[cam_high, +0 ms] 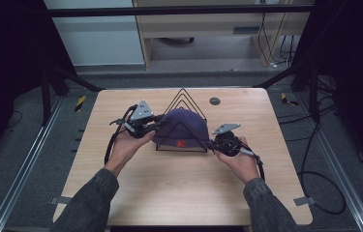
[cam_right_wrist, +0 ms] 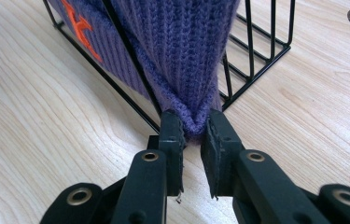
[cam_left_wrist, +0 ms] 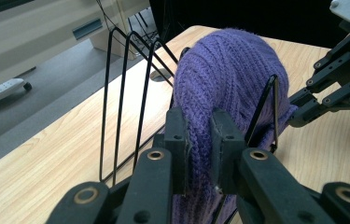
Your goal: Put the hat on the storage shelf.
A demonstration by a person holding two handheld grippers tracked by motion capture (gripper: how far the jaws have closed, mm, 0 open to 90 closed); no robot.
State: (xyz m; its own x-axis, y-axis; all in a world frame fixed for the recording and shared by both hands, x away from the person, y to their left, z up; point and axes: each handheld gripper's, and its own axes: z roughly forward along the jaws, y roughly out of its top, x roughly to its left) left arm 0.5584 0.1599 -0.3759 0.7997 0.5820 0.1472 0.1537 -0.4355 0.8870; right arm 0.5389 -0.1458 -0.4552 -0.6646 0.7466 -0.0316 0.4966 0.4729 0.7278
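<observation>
While both grippers pinch the purple hat (cam_high: 181, 126), its rack (cam_high: 184, 96) stands half-hidden.

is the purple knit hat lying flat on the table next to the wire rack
No, the purple knit hat is draped over the wire rack, standing up on it.

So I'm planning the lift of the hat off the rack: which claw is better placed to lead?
Probably the left claw: it pinches the purple knitted hat high up its side, above the black wire rack. The right claw grips the hem low, beside the rack's base.
</observation>
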